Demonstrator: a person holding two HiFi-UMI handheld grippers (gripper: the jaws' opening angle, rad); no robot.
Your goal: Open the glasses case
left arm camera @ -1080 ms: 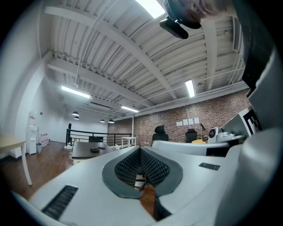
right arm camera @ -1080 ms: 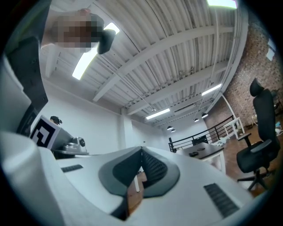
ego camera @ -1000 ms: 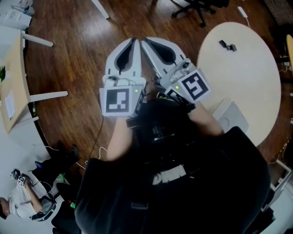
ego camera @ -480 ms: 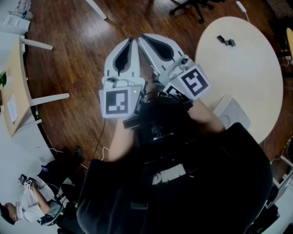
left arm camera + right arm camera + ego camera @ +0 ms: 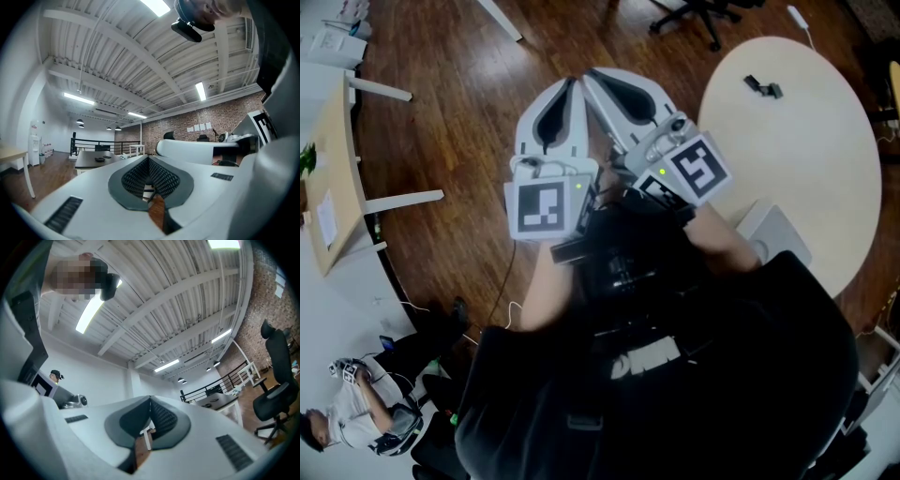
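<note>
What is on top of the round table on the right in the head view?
A small dark object lies near the round table's far edge. A pale flat item sits at its near edge, partly covered by the person's sleeve. No glasses case shows there.
</note>
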